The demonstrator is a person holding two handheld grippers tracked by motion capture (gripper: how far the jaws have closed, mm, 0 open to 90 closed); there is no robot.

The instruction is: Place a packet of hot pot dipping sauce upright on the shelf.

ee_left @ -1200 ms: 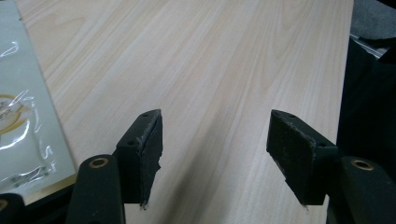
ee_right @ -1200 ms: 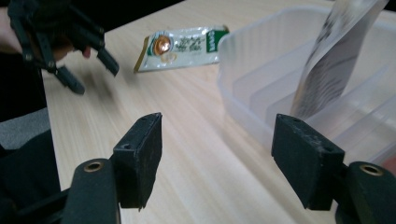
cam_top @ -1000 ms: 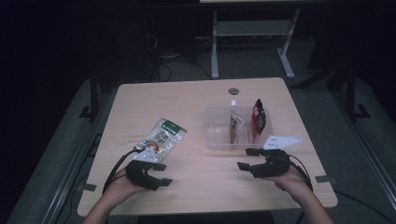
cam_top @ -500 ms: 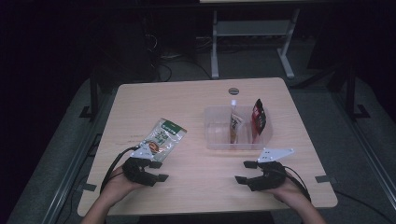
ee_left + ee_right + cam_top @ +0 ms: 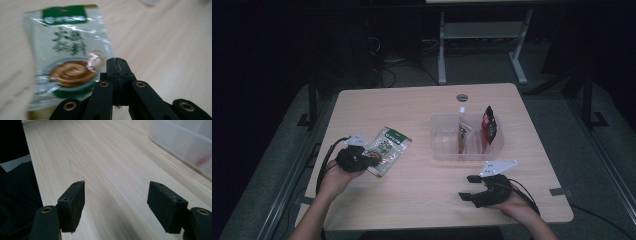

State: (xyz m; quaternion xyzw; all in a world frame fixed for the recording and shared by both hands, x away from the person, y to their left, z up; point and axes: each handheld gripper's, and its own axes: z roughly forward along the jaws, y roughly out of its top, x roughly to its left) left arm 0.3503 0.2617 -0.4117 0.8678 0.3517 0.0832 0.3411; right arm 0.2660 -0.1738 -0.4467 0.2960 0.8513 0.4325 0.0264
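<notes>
One green sauce packet [image 5: 387,150] is seen on the worktop [image 5: 422,200]; the left hand-held gripper [image 5: 117,65] has just been closed, whether on its edge cannot be told; the right hand-held gripper [image 5: 116,203] is held open, empty; two packets [image 5: 465,135] are stood in one clear bin [image 5: 442,150]

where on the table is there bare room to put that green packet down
Bare wood lies between the green packet and the clear bin, along the far edge by the round hole, and between the left gripper and right gripper. The bin, holding two upright packets, is crowded.

green-white sauce packet [image 5: 387,149], flat, table's left
</notes>
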